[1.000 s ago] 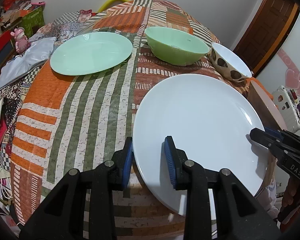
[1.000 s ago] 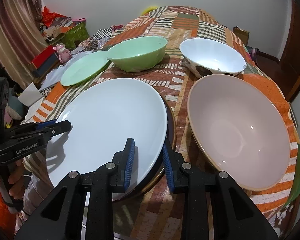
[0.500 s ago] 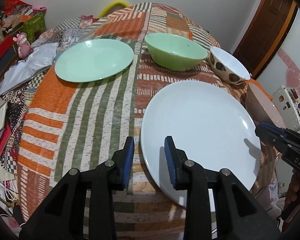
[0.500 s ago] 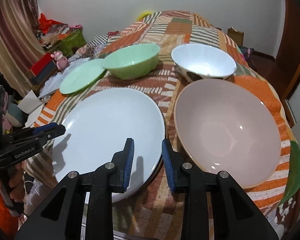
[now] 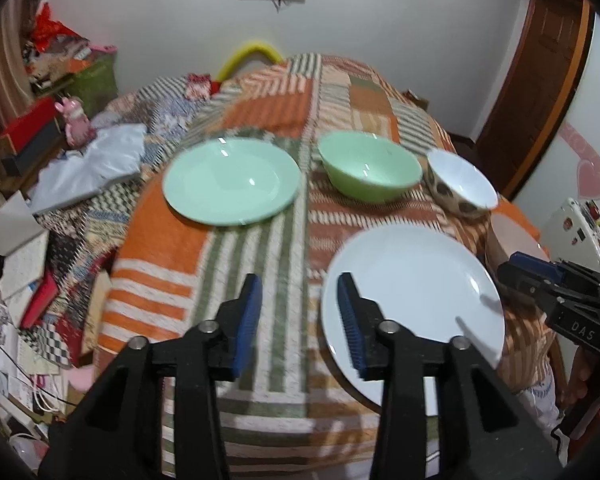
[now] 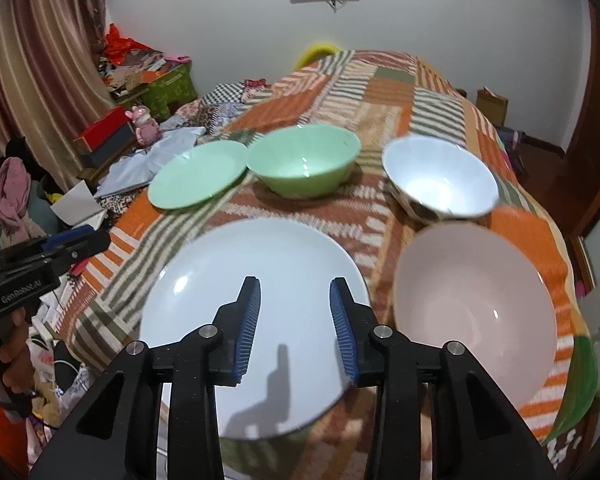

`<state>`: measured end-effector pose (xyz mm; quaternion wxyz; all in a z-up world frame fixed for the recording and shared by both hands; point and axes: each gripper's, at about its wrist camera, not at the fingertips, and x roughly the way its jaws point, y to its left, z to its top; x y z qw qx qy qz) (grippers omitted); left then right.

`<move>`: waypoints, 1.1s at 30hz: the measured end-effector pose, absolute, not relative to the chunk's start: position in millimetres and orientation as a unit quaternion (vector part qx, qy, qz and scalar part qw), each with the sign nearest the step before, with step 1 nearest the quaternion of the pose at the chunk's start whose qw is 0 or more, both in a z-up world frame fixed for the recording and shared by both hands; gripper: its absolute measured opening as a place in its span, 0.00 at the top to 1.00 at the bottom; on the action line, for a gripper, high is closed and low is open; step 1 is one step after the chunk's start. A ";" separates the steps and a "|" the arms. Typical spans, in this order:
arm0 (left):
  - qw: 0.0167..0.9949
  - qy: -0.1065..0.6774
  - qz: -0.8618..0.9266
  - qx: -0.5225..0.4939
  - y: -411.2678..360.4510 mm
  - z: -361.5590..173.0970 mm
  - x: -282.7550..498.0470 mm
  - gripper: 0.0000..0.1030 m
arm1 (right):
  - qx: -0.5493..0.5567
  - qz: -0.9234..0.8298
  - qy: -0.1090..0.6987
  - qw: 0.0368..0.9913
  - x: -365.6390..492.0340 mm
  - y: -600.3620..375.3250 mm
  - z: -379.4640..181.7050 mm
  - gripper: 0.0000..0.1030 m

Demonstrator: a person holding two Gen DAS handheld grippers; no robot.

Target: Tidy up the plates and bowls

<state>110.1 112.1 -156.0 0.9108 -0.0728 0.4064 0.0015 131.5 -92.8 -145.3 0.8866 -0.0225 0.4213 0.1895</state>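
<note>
A large white plate (image 5: 413,300) (image 6: 256,316) lies at the near edge of the patterned table. A green plate (image 5: 231,181) (image 6: 198,174), a green bowl (image 5: 369,171) (image 6: 303,166) and a white spotted bowl (image 5: 461,187) (image 6: 439,179) stand behind it. A pink bowl (image 6: 473,314) sits to the right of the white plate. My left gripper (image 5: 299,316) is open and empty, above the table just left of the white plate. My right gripper (image 6: 294,322) is open and empty, above the white plate's near part.
The striped patchwork cloth (image 5: 236,264) covers the table. Clutter lies left of the table: red box (image 5: 30,128), pink toy (image 5: 76,122), papers and cloth. A wooden door (image 5: 539,80) is at the right. Each gripper shows in the other's view (image 5: 559,292) (image 6: 40,256).
Both grippers have pulled back and up from the white plate, and their jaws have opened wider. The plate lies flat on the table, released.
</note>
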 end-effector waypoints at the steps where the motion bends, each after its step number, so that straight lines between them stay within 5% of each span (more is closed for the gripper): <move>1: 0.914 0.400 0.007 -0.071 116.2 -151.2 110.4 0.52 | -0.025 0.193 0.419 0.887 134.6 -88.8 -143.8 0.66; 12: 0.925 0.371 0.060 -0.052 169.7 -125.3 144.4 0.16 | -0.037 0.231 0.416 0.879 170.7 -36.6 -141.2 0.49; 26: 0.889 0.448 0.065 -0.065 238.0 -204.6 228.5 0.18 | -0.053 0.247 0.485 0.837 241.7 35.9 -190.6 0.49; 33: 0.876 0.473 0.053 -0.082 257.8 -237.3 260.1 0.46 | -0.047 0.240 0.515 0.821 267.1 55.6 -211.5 0.52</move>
